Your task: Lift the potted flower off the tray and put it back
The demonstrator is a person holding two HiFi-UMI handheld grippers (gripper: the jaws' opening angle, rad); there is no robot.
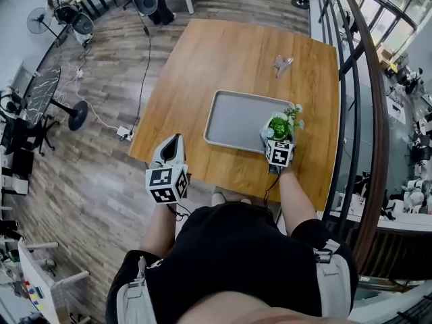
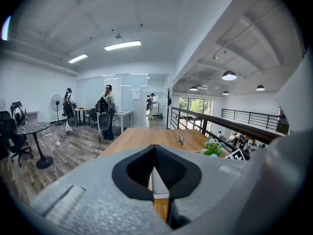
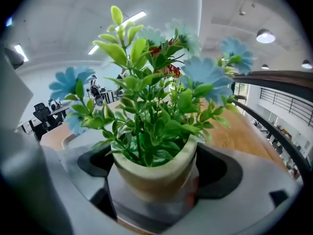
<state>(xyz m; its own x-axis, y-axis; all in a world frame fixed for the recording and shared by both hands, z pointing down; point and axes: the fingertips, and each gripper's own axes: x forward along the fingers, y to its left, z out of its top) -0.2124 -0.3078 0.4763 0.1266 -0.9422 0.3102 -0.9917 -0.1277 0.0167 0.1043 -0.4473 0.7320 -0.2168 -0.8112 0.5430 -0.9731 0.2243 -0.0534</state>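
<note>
A: Rectangular light-brown wooden table is showing smooth grain, satin sheen. Rounded-corner grey metal tray is reading matt, no glare.

B: Small round cream pot is looking matt, slightly chalky; ceramic or plastic, can't tell. Green leafy plant is looking plastic, faintly glossy. Pale blue flowers are looking like cloth.

A: Left gripper shell is showing grey matt plastic, grainy. Its black pads are looking textured, dull.

B: Grey-brown plank floor is giving a soft sheen.
</note>
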